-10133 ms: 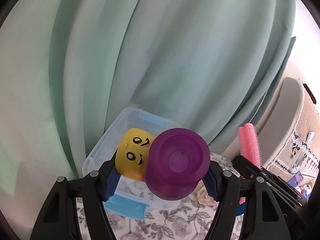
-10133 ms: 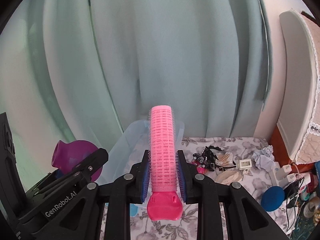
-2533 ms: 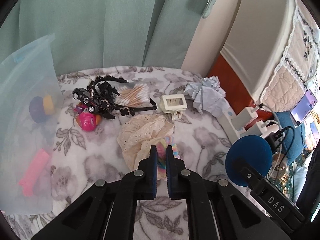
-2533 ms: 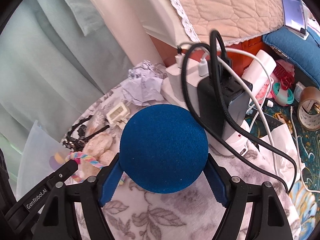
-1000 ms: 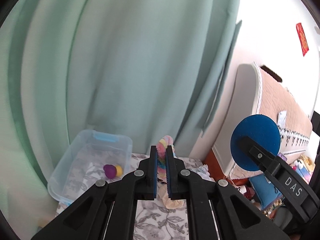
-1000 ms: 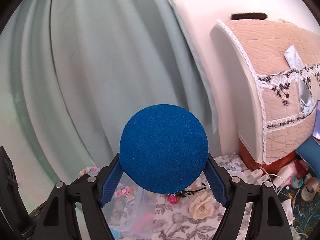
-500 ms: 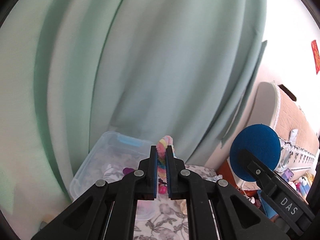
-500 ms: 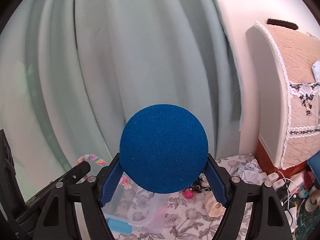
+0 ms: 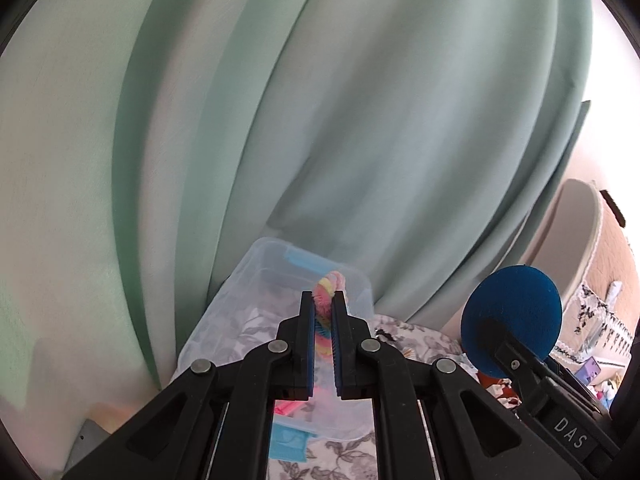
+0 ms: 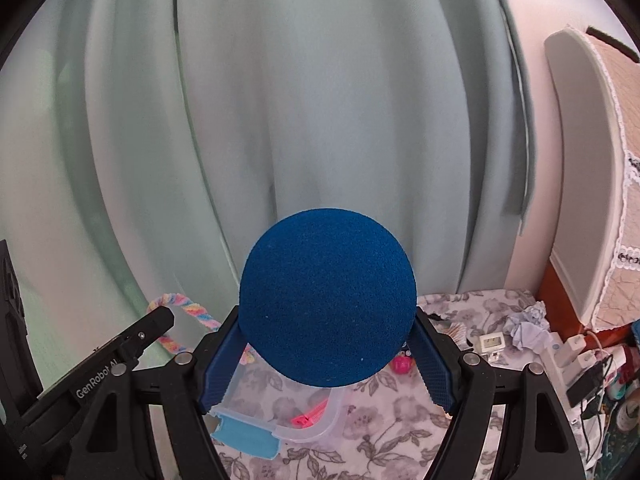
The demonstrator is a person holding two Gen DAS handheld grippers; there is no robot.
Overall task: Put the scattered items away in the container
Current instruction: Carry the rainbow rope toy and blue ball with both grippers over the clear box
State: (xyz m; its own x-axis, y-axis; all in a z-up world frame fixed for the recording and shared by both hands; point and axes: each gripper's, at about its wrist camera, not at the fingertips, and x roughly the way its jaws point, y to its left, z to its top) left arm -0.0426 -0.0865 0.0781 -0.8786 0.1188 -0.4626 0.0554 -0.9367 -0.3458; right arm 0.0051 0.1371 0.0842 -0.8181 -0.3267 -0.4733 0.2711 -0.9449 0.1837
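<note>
My left gripper is shut on a pastel rainbow braided hair tie and holds it in the air above the clear plastic container with blue latches. My right gripper is shut on a round blue foam ball, also raised, over the container's near corner. The ball shows at the right of the left wrist view; the hair tie shows at the left of the right wrist view. A pink hair roller lies inside the container.
Green curtains hang close behind the container. On the floral cloth to the right lie a pink toy, a small white device, crumpled paper and power adapters. A padded chair back stands at far right.
Both grippers have swung further left toward the container, which now sits nearer and more central under the left gripper. Both keep their hold on the hair tie and the ball.
</note>
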